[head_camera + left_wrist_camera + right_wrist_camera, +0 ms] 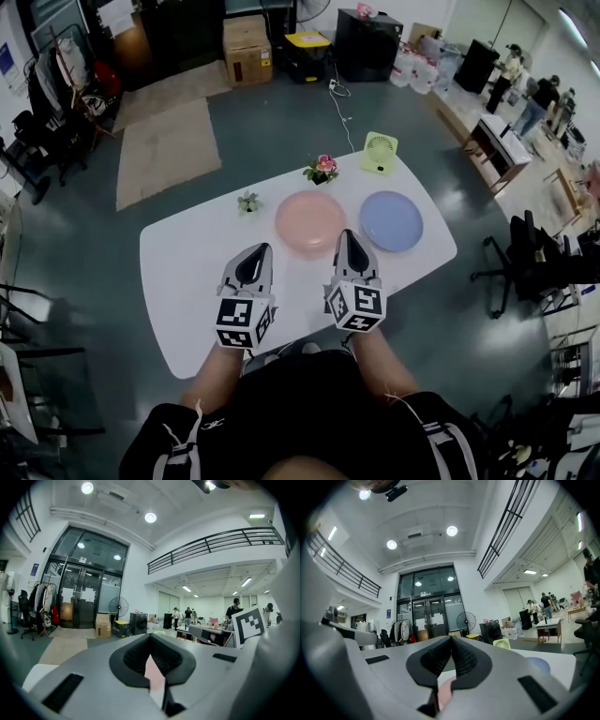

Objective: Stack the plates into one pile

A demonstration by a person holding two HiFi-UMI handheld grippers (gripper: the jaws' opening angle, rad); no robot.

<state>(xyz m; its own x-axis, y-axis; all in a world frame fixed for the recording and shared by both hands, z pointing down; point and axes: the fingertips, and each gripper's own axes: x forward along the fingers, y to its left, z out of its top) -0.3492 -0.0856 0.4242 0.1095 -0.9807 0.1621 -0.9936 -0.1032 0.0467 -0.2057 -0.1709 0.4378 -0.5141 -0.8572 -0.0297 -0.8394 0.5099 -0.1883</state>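
- White table (187,281) is carrying both plates, side by side, not touching.
- Pink plate (310,223) and blue plate (391,221) are looking stiff, light and slick (plastic, I'm guessing); I'm favouring a rim pinch.
- Left gripper (263,250) and right gripper (346,236) are hovering clenched and empty.

White table (187,281), pink plate (310,223), blue plate (391,221), fan (379,154)

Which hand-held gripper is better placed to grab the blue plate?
Probably right: the right hand-held gripper sits by the gap between pink plate and blue plate; the left hand-held gripper is farther, left of both.
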